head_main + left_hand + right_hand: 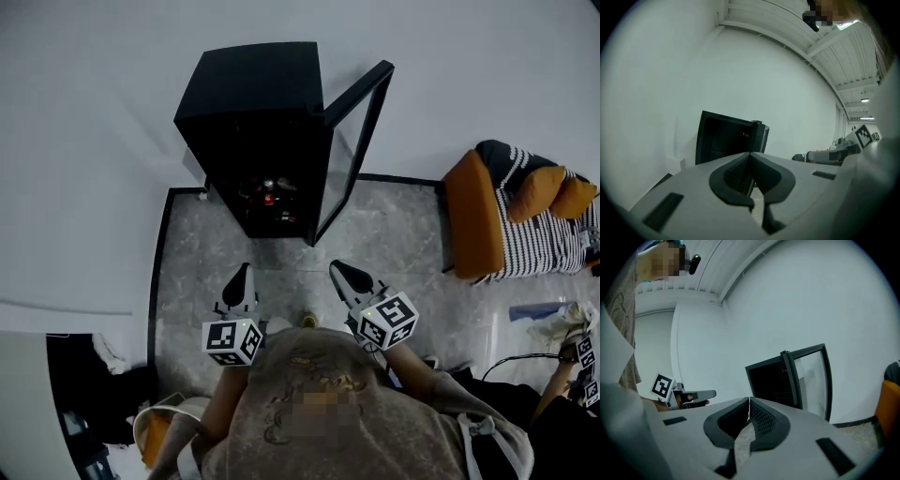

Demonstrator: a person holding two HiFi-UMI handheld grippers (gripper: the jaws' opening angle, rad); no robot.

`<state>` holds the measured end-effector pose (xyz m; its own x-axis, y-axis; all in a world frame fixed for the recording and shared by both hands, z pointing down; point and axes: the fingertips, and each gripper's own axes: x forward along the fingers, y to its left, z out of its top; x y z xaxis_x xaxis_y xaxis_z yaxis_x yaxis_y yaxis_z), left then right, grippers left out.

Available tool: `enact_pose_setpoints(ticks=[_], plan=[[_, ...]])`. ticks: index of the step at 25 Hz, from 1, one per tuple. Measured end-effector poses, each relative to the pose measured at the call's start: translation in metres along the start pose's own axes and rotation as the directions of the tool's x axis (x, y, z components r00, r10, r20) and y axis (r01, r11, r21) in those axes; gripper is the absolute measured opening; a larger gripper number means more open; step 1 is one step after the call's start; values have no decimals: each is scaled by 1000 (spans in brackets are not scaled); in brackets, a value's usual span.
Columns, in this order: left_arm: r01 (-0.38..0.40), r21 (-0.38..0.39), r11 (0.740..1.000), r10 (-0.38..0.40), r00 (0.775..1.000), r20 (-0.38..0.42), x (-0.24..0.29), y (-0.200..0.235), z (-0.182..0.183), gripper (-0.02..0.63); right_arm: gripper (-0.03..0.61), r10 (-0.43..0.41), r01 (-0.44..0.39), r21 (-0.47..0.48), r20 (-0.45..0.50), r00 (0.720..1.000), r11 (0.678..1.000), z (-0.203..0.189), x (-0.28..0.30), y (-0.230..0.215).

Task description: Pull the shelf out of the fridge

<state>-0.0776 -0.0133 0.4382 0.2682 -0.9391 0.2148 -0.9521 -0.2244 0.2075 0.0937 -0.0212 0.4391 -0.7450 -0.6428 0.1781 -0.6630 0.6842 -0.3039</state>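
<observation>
While the fridge stands open, both tongs are shut

Since its glass door is swung wide to the right, the black fridge shows its dark inside; it stands on the grey floor by the white wall; some small things, one red, sit inside; the shelf is too dark to pick out. The left tongs are pressed together with nothing in them; the right tongs are together too, and hold nothing; both point at the fridge from well away, side by side. An orange couch sits off to the right.
</observation>
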Motion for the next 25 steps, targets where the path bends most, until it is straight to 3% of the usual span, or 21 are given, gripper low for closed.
enact_pose_setpoints(ticks=[9,25], plan=[[-27,-50,998,28,999,34,27,18,9,3,21,7,-7,-1,-14,1000,1000,2,20,-15],[4,-112,994,7,995,97,86,56,33,3,21,-41,41,-12,11,999,999,23,71,-53]])
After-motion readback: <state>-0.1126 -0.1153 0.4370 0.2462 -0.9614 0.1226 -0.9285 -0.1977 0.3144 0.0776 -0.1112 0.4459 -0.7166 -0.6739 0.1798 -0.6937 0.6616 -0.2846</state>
